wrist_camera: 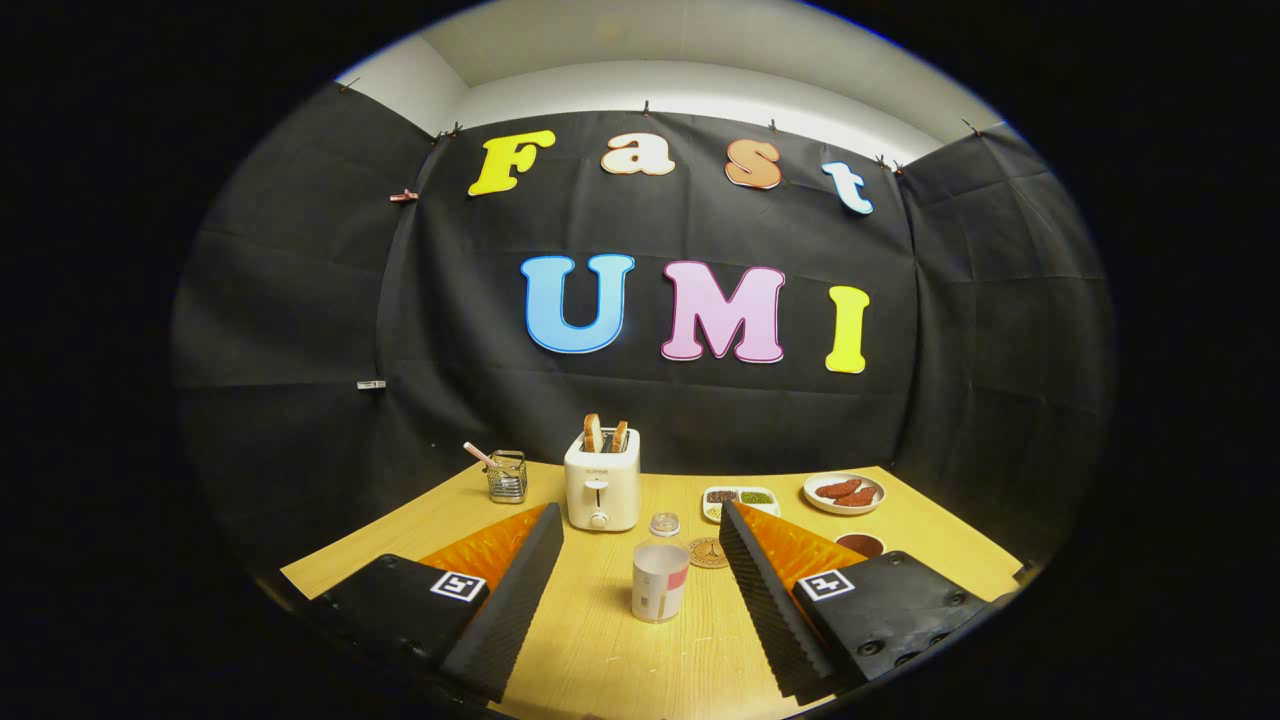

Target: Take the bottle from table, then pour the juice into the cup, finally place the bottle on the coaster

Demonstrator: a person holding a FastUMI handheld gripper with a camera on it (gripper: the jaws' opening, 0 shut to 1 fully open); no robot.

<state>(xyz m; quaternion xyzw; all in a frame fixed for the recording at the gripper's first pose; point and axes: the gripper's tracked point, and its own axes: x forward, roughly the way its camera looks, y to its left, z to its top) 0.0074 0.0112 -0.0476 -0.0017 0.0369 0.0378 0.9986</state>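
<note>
1. Small clear plastic bottle [660, 580] (labelled, capped) stands upright on the light wooden table [600, 650], between the fingers [520, 590], untouched.
2. Fingers spread wide apart.
3. Round brown coaster [708, 553] lies just behind the bottle; white toaster [601, 488] beyond.

A capped clear bottle [660, 580] stands upright; the round coaster [708, 553] lies just right-behind; a dark cup [860, 545], perhaps, sits farther right.
</note>
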